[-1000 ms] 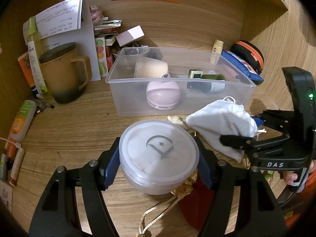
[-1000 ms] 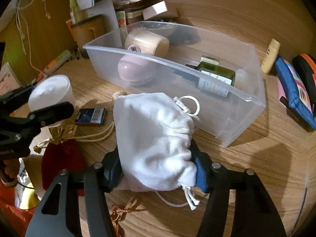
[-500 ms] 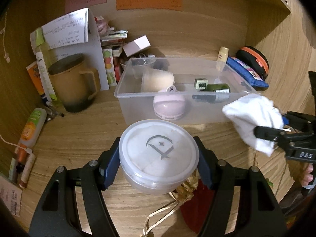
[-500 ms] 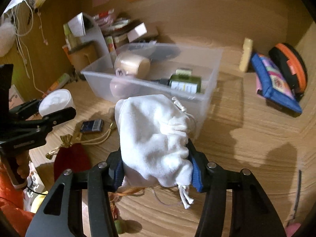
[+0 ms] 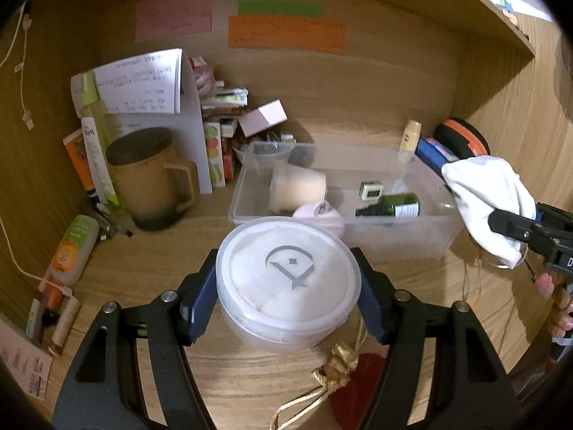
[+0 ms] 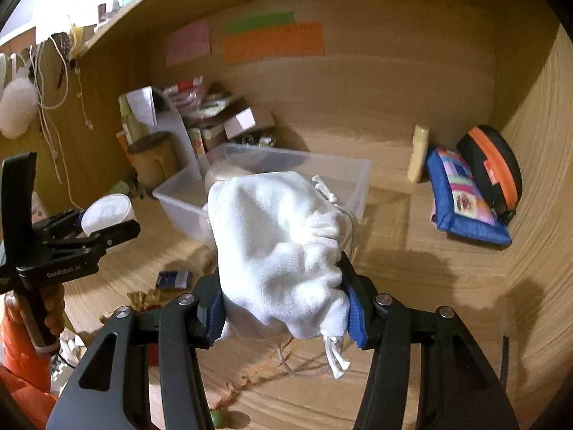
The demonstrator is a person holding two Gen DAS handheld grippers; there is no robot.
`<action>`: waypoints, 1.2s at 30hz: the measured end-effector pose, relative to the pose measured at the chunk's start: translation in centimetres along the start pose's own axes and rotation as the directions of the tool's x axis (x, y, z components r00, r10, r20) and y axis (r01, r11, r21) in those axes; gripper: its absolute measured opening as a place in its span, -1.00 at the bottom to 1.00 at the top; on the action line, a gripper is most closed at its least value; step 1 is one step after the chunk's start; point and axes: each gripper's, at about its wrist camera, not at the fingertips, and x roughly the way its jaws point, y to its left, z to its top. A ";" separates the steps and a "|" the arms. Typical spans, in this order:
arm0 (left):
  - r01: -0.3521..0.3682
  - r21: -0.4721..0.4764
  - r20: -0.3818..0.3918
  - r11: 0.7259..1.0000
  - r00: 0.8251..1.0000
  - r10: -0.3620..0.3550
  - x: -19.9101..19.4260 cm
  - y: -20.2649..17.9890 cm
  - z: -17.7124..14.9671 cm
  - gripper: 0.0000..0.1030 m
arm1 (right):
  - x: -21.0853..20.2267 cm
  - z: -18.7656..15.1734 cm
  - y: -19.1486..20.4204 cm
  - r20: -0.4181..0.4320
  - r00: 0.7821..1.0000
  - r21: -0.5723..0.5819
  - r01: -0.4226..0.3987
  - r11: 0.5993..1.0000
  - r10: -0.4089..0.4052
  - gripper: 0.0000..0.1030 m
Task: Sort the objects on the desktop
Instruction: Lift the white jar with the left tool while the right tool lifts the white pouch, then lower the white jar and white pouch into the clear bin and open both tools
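- Carrying is the step in hand, as I judge it: both grippers hold something clear of the wooden desk (image 5: 150,272), short of the clear rectangular plastic bin (image 5: 401,240) that sits toward the desk's back edge.
- The left gripper (image 5: 288,294) has its 2 blue-padded fingers pressed against the sides of a round, translucent white lidded tub with a grey emblem (image 5: 288,276), held level in front of the bin's near wall.
- The right gripper (image 6: 284,304) pinches a soft white drawstring cloth pouch (image 6: 275,247); its cords hang loose below, and it hangs near the bin's right end.
- The bin already holds a cream cup on its side (image 5: 299,188), a pale pink round case (image 5: 320,215) and a dark green bottle (image 5: 392,208).
- Next, probably, each load must pass over the bin's rim to a free patch, then the fingers spread; the pouch's dangling cords could snag on the wall.
- A red drawstring pouch with gold cord (image 5: 354,390) and a small dark blue card (image 6: 173,279) lie near the desk's front edge, unsorted.
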 end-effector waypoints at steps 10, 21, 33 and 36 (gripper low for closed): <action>0.017 0.003 0.045 1.000 0.999 -0.017 -0.1 0.5 3.1 0.32 | -0.2 2.8 -0.1 0.060 0.998 -0.015 0.017 1.000 -0.016 -0.03; 0.053 0.041 0.032 0.998 0.998 -0.055 2.4 0.3 7.1 0.32 | 2.6 5.6 0.0 0.064 0.998 -0.032 0.016 0.999 -0.014 -0.03; 0.082 0.060 -0.037 0.995 0.996 -0.080 7.3 -1.4 9.1 0.32 | 7.3 6.9 -1.0 0.000 1.000 -0.022 0.030 0.999 -0.030 -0.03; 0.087 0.072 -0.068 0.994 0.994 -0.082 8.9 -1.9 9.3 0.32 | 8.4 7.0 -1.6 -0.025 0.999 -0.014 0.034 0.999 -0.035 -0.03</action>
